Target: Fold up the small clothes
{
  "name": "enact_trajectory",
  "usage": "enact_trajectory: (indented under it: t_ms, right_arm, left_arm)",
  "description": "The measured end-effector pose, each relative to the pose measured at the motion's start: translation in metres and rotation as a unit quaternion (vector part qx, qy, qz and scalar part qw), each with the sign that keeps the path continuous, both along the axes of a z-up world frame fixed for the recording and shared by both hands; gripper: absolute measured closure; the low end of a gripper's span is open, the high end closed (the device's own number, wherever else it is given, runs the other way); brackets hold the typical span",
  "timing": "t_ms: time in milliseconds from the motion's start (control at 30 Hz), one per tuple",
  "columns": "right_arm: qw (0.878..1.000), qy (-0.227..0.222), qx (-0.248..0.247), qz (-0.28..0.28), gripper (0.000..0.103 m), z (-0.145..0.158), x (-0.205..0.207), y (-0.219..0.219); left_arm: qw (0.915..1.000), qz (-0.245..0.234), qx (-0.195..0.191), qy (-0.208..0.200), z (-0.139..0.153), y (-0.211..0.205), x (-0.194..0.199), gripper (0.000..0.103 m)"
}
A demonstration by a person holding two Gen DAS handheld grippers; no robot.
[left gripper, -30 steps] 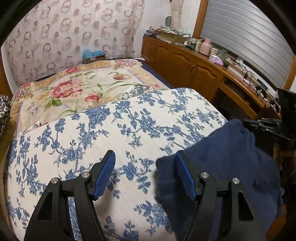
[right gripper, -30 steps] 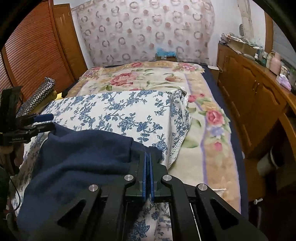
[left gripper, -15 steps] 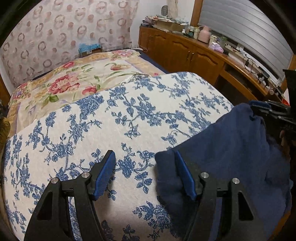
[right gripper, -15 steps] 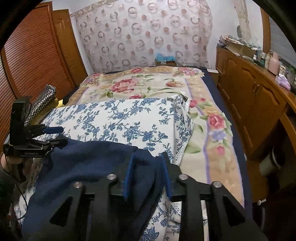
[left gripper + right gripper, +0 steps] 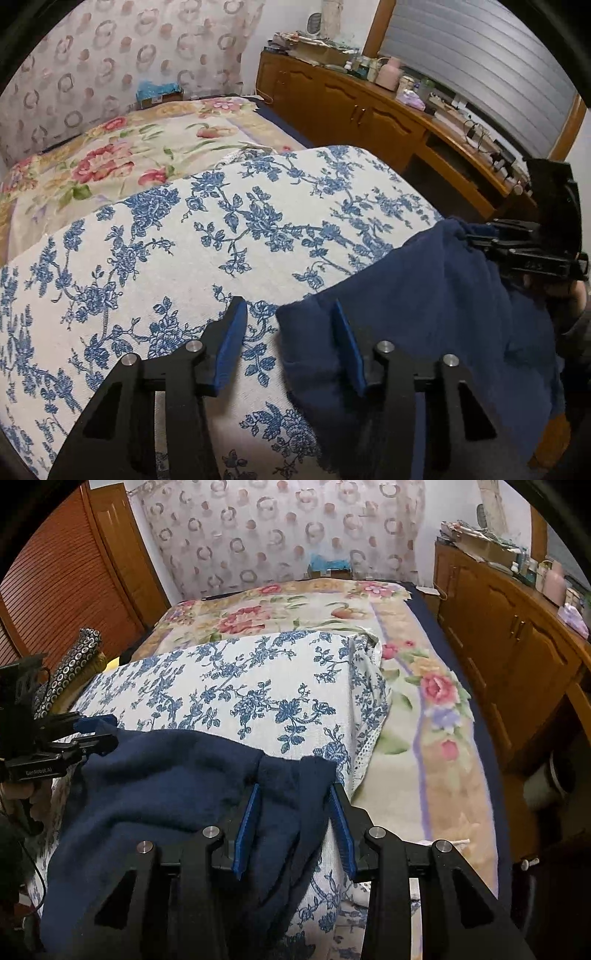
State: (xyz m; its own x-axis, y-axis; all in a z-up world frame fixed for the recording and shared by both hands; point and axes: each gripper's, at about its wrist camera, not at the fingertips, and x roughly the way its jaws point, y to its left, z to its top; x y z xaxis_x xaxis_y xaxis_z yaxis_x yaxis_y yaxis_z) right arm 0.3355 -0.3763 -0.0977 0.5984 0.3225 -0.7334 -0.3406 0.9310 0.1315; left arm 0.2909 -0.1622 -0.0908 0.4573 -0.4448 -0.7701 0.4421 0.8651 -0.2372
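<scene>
The left gripper (image 5: 288, 347), jaws closing with only the navy garment's (image 5: 424, 314) edge inside, may miss it, while the right gripper (image 5: 295, 834) stands released around a fold

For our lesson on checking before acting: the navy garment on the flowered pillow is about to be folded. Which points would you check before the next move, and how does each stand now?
1. Navy garment resting on the flowered pillow: ok.
2. Left tongs gripping the garment's edge: not ok. The jaws are closing, the edge lies between the pads, and only one pad touches it.
3. Right tongs gripping: not ok. They are open, with a loose fold between the pads.
4. Garment spread flat: not ok. It is bunched and wrinkled.
5. Bare pillow beyond the garment to fold onto: ok.
6. Which part of the garment each tongs has: cannot tell.
</scene>
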Motion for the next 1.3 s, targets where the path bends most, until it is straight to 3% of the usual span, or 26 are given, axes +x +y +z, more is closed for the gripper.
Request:
enact_trajectory:
  t_ms: [33,100,133,167,200,333,633,833,1000,1200,1300]
  right_arm:
    - [1.000,0.002,0.003,0.002,0.064,0.000,0.000,-0.001]
    - [1.000,0.002,0.007,0.008,0.064,0.000,0.002,0.000]
    - [1.000,0.003,0.007,0.013,0.065,-0.001,0.002,0.001]
    - [1.000,0.001,0.005,0.017,0.071,-0.001,0.001,0.003]
    - [1.000,-0.001,0.006,0.030,0.083,0.000,0.000,0.005]
    - [0.998,-0.035,0.008,0.041,0.094,0.016,-0.019,0.010]
    - [0.984,-0.167,0.047,0.044,0.096,0.097,-0.121,0.007]
    - [0.961,-0.263,0.066,0.049,0.096,0.159,-0.218,0.010]
    - [0.938,-0.331,0.078,0.061,0.096,0.206,-0.294,0.016]
    - [0.912,-0.386,0.098,0.095,0.096,0.241,-0.357,0.030]
    - [0.905,-0.397,0.101,0.114,0.096,0.246,-0.372,0.041]
  left_arm:
    - [1.0000,-0.002,-0.004,0.002,0.000,0.000,0.001,0.059]
    - [0.9998,-0.008,-0.016,0.012,-0.001,0.001,0.003,0.079]
    - [0.9995,-0.011,-0.024,0.018,-0.001,0.001,0.003,0.083]
    - [0.9993,-0.012,-0.030,0.021,0.000,0.001,0.003,0.090]
    - [0.9993,-0.012,-0.029,0.020,0.003,0.001,0.002,0.094]
    - [0.9992,-0.019,-0.033,-0.012,0.025,-0.001,-0.016,0.097]
    - [0.9887,-0.031,-0.085,-0.119,0.130,0.015,-0.099,0.098]
    - [0.9703,-0.026,-0.123,-0.207,0.206,0.043,-0.172,0.098]
    - [0.9486,-0.011,-0.137,-0.285,0.265,0.079,-0.237,0.098]
    - [0.9262,0.009,-0.140,-0.350,0.306,0.121,-0.288,0.098]
    - [0.9216,0.022,-0.132,-0.364,0.313,0.135,-0.296,0.098]
